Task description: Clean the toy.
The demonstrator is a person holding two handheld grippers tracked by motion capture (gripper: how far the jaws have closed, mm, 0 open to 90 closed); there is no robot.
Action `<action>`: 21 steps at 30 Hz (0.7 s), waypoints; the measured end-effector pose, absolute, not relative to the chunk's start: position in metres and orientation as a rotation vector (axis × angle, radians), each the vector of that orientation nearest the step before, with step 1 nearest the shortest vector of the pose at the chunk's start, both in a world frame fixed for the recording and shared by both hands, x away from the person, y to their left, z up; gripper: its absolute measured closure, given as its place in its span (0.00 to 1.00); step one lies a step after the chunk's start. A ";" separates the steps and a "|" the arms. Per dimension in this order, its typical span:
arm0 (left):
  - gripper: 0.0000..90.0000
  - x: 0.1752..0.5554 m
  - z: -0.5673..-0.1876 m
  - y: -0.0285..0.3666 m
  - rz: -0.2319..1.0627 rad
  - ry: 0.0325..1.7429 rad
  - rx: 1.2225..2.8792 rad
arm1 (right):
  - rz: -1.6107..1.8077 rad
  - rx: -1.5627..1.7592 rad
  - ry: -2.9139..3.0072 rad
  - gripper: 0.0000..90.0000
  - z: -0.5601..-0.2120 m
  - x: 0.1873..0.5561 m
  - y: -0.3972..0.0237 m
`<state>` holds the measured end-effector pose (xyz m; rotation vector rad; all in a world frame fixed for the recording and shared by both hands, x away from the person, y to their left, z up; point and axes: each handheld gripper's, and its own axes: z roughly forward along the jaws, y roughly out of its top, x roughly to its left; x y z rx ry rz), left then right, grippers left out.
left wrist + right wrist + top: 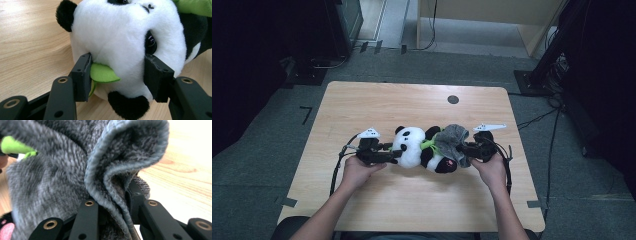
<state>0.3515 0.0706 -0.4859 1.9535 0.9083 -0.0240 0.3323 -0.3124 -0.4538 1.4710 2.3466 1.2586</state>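
Observation:
A black and white plush panda [419, 147] lies on its side in the middle of the wooden table [377, 105], with a green leaf [103, 73] at its mouth. My left gripper [396, 152] is shut on the panda's white head [120, 42], one pad on each side of the face. A grey knitted cloth [452, 140] drapes over the panda's body on the right. My right gripper [464, 150] is shut on a fold of that grey cloth [100, 170], pinching its hemmed edge between the jaws.
A dark round hole [453, 99] sits in the table near the far edge. Cables [537, 120] run over the grey floor to the right, beside a black stand [542, 70]. Bare tabletop lies in front of and behind the panda.

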 end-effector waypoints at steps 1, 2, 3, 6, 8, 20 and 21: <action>0.50 0.352 -0.486 0.071 -0.025 0.909 1.953 | 1.245 1.472 2.351 0.85 -0.455 0.333 -0.313; 0.50 0.352 -0.486 0.071 -0.026 0.911 1.950 | 1.239 1.489 2.351 0.85 -0.456 0.333 -0.314; 0.50 0.352 -0.486 0.071 -0.025 0.911 1.949 | 1.236 1.497 2.354 0.85 -0.458 0.334 -0.315; 0.49 0.352 -0.486 0.071 -0.028 0.915 1.944 | 1.242 1.531 2.358 0.85 -0.461 0.336 -0.318; 0.49 0.352 -0.486 0.071 -0.029 0.916 1.942 | 1.246 1.538 2.359 0.85 -0.463 0.336 -0.320; 0.49 0.352 -0.487 0.072 -0.030 0.915 1.947 | 1.035 1.673 2.378 0.86 -0.481 0.344 -0.330; 0.49 0.352 -0.487 0.072 -0.029 0.912 1.949 | 1.035 1.673 2.378 0.86 -0.481 0.344 -0.330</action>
